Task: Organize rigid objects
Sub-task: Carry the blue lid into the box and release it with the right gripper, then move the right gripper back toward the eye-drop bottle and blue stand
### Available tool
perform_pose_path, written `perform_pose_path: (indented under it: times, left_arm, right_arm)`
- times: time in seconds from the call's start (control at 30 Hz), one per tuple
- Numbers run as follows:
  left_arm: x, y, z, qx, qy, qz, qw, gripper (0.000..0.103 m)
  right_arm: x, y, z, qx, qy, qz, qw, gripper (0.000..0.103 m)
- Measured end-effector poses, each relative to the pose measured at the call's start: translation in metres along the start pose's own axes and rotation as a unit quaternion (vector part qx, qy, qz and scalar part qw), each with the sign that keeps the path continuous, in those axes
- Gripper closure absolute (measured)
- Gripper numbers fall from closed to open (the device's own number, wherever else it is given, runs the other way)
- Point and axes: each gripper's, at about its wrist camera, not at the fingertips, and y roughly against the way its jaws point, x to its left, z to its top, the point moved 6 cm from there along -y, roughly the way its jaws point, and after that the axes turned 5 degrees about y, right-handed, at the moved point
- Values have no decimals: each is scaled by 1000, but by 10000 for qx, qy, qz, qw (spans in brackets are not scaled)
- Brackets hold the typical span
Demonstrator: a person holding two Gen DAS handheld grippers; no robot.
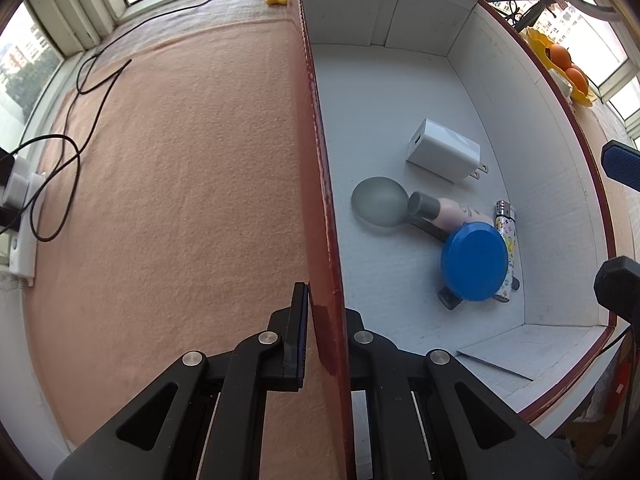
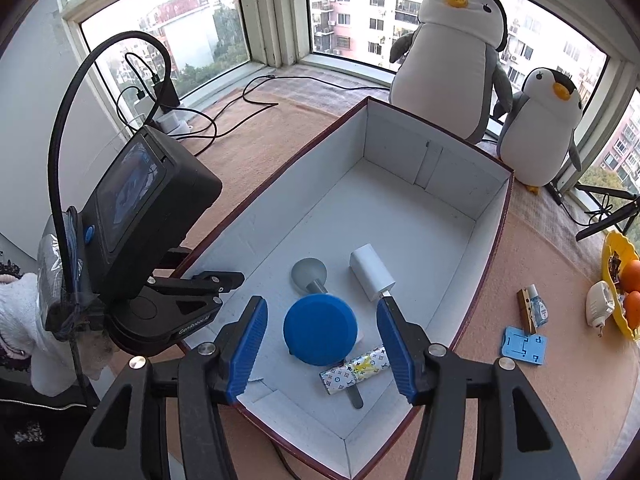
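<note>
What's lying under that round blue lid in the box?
The blue lid rests on a pink tube with a grey cap, a patterned lighter and a dark handle running from the grey disc. Whatever lies directly beneath its centre is covered.

In box (image 2: 472, 200): charger (image 2: 373, 272) behind disc (image 2: 320, 330); round lens (image 2: 309, 271) left of charger; patterned lighter (image 2: 356, 368) before disc
Right of box: phone stand (image 2: 522, 342); small bottle (image 2: 537, 311); fruit bowl (image 2: 612, 248)
Behind box: two plush penguins (image 2: 448, 68)
</note>
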Motion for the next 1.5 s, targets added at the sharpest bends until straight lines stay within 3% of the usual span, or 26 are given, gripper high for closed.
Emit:
perform_pose_path:
  times: [0.47,0.63,0.73,0.97,1.17,1.33,1.5]
  left_arm:
    - [-4,-1,3,69,-100,35,9999,97]
    - [-5,-3,6,99,-107,7,9999,97]
    - [-6,-3,7,116,-120,-1,9999,97]
    - [-9,-5,11,208,-225,18,9995,97]
    - [-15,-8,15,316,-358,69,9988,97]
    - [-19,-11,18,393,-453,103,9981,97]
    - [-23,-12,20,487,-522,104,9974,97]
  right_arm:
    - [-21,10,-5,-154,-382,-162,9990,38]
    - [-48,20,-12,-375,-829,-228,9956,38]
    - [-77,24,-22,-458,-1182,-490,9907,38]
    - [-169,31,-57,-507,-2248,-997,9680,38]
    - [-245,17,-103,-208,-3281,-1033,9388,38]
    - [-278,0,-133,-12,-3852,-891,9185,38]
    - [-291,-16,-135,37,-4096,-696,9096,38]
